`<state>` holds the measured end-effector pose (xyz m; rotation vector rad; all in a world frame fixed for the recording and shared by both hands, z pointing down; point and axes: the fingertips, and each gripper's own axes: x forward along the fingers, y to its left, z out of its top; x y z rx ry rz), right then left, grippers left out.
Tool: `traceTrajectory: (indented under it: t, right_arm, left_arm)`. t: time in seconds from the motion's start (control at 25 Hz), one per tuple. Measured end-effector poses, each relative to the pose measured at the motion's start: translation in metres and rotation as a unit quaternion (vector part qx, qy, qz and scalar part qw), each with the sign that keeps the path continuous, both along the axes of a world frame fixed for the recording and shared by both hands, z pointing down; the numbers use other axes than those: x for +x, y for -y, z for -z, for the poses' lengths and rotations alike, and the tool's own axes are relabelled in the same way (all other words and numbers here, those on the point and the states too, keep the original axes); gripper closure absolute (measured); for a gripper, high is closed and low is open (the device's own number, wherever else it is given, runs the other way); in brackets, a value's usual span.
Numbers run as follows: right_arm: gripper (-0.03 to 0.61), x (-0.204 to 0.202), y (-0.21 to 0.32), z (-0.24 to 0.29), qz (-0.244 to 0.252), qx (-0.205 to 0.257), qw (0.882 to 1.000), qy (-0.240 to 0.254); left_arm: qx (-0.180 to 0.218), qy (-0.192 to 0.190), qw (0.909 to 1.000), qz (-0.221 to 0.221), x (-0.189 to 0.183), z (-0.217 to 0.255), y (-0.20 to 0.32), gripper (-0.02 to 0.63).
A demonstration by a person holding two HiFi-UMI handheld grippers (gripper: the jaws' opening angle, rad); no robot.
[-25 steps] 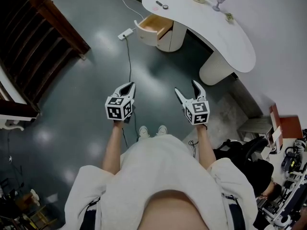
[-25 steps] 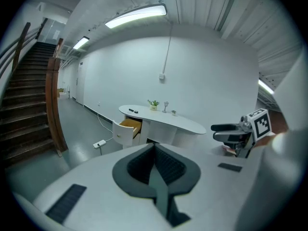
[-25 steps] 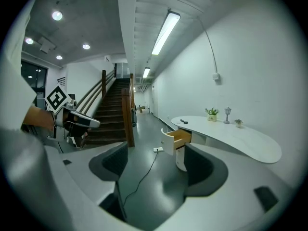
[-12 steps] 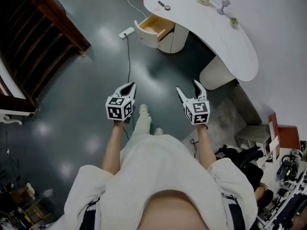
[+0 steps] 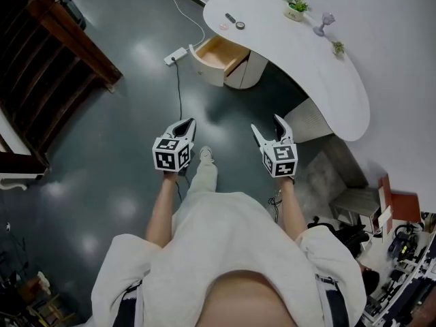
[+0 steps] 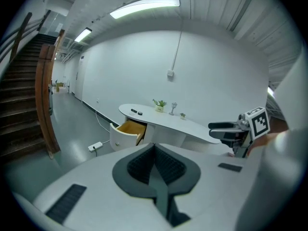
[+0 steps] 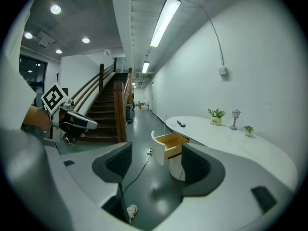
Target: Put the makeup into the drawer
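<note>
Small dark makeup items (image 5: 234,22) lie on the left end of a white curved desk (image 5: 320,73), far ahead of me. Just below them a wooden drawer (image 5: 216,52) stands pulled out. My left gripper (image 5: 182,124) is held over the floor with its jaws shut and empty; its pads meet in the left gripper view (image 6: 154,147). My right gripper (image 5: 269,127) is beside it, and its jaws are closing with nothing between them (image 7: 156,160). The right gripper view frames the drawer (image 7: 171,143) and the makeup (image 7: 181,124) between the jaws.
A white power strip (image 5: 173,56) and its cable lie on the dark floor left of the drawer. A wooden staircase (image 5: 58,43) rises at the left. A potted plant (image 5: 296,9), a small lamp (image 5: 325,23) and a tiny plant (image 5: 338,48) stand on the desk.
The person has stepped forward, one foot now ahead, carrying both grippers closer to the desk. The desk and drawer sit lower and larger in the head view.
</note>
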<state>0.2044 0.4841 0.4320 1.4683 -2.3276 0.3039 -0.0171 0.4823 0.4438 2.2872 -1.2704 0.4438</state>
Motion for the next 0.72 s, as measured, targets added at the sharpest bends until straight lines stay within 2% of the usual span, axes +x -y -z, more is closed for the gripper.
traceTrajectory:
  t: [0.44,0.72]
  right_arm:
    - [0.285,-0.029,0.161,0.019,-0.048,0.004,0.999,-0.005]
    - [0.291,-0.027,0.209,0.007,-0.077,-0.007,0.997,-0.005]
  left_arm:
    - [0.009,-0.014,0.9989,-0.043,-0.027,0.018,0.182,0.603]
    - [0.001,-0.013,0.9974,-0.071,-0.025,0.01,0.243,0.603]
